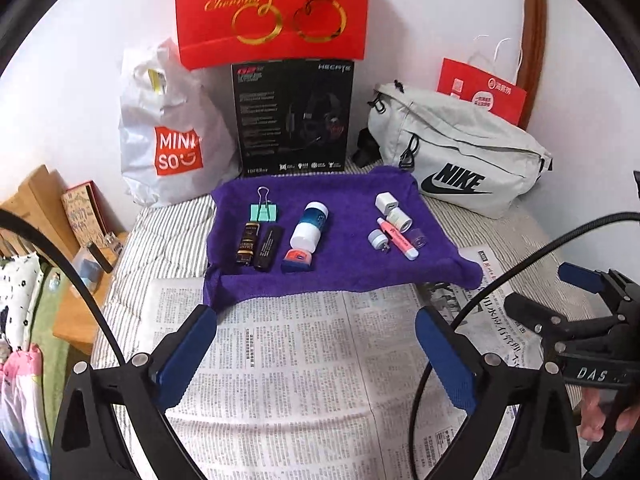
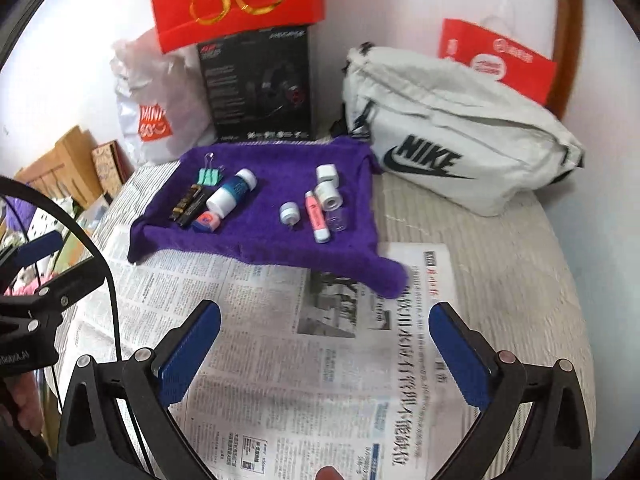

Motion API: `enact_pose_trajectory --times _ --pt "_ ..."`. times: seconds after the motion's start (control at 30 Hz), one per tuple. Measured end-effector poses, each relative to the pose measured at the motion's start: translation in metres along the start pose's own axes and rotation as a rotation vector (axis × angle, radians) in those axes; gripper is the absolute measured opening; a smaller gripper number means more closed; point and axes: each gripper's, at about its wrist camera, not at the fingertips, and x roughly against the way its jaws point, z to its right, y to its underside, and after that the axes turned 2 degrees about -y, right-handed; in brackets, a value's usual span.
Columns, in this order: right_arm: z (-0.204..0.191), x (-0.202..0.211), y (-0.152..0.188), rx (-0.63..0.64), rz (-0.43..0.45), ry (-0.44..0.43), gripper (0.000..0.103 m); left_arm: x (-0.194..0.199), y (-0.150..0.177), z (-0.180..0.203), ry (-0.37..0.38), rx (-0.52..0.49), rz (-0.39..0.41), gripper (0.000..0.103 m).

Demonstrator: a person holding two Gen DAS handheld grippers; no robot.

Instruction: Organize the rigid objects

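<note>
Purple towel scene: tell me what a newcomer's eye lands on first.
The purple towel in the middle of the bed, with small items in two clusters: a white and teal bottle on its left half, a pink highlighter on its right. Behind it, a bright red gift bag tops a black box, and a white Nike bag lies to the right.

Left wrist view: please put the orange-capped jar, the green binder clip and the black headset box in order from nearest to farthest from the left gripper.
From the open left gripper:
1. Orange-capped jar, at the near edge of the purple towel.
2. Green binder clip, farther back on the towel, left side.
3. Black headset box, standing behind the towel against the wall.
</note>
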Motion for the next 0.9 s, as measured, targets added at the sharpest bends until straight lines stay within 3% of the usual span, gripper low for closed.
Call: enact_pose_trajectory --times 0.9 --pt "0.01 0.034 0.012 -0.047 0.032 0.012 0.103 0.025 0.009 0.007 -0.013 0.007 0.017 0.101"
